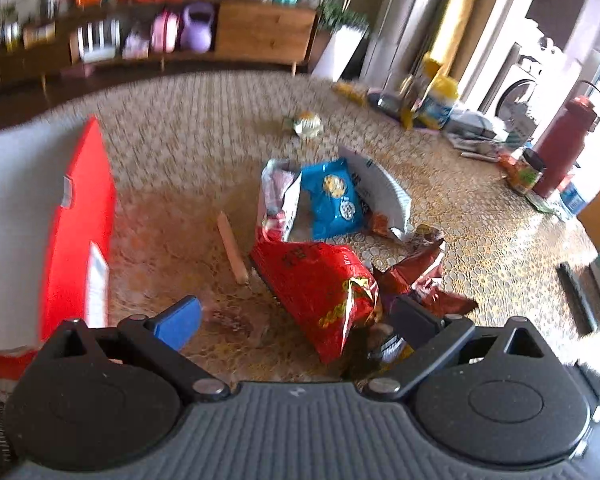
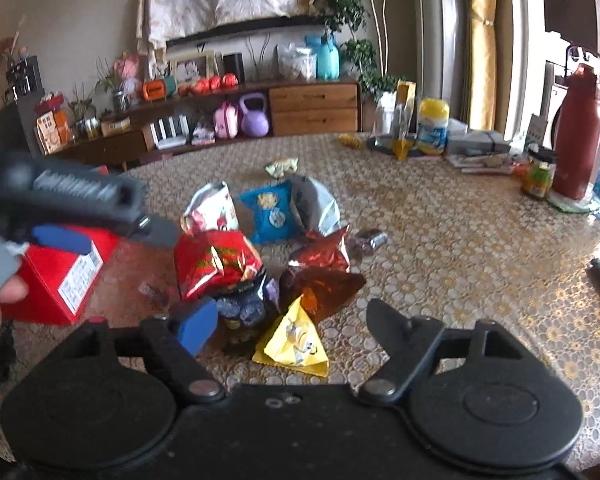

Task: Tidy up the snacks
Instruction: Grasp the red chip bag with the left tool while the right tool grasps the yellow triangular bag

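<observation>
While the snack heap (image 2: 268, 248) lies loose in the middle of the patterned table (image 2: 460, 240), both tools hang above its near edge. The left gripper (image 1: 296, 316) has its fingers spread, the big red bag (image 1: 320, 284) lying between them, with no contact visible. The right gripper (image 2: 288, 320) also stands with fingers spread, nothing pinched; a yellow pyramid packet (image 2: 296, 340) lies on the table between them. Behind sit a blue bag (image 2: 270, 212), a brown foil bag (image 2: 320, 288) and a dark purple packet (image 2: 248, 308). A red box (image 2: 60, 276) stands left of the heap, apart from it
</observation>
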The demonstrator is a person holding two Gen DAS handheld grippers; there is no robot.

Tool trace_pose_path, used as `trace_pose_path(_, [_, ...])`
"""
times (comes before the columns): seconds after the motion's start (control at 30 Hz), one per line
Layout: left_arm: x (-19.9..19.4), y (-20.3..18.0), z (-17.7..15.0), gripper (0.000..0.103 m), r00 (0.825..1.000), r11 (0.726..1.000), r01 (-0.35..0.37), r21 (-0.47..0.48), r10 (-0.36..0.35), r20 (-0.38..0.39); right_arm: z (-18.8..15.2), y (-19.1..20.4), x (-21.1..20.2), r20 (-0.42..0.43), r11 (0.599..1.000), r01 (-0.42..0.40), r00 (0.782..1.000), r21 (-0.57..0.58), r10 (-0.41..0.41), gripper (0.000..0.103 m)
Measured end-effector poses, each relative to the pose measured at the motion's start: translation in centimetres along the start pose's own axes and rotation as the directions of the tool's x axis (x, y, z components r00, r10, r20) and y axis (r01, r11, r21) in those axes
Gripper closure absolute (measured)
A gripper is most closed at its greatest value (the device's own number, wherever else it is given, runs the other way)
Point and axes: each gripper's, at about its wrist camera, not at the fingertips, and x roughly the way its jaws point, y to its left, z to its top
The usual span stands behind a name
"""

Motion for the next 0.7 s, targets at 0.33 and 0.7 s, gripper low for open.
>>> trace_pose_path(0.33, [5.8,-0.6,2.2,0.001,0.995,0.996,-0.001,-0.095,-0.009,-0.101,-0.8,0.5,2.5,-0.062,0.999,-0.013,0.998,-0.029,0.012,0.033])
trace_pose_path(0.7, [8.3,-1.5,2.7,0.011,0.989,0.993,0.006,-0.114,-0.023,-0.146,-1.5,0.3,5.4,-0.122,1.000,0.000,0.993,-0.011,-0.001,0.044])
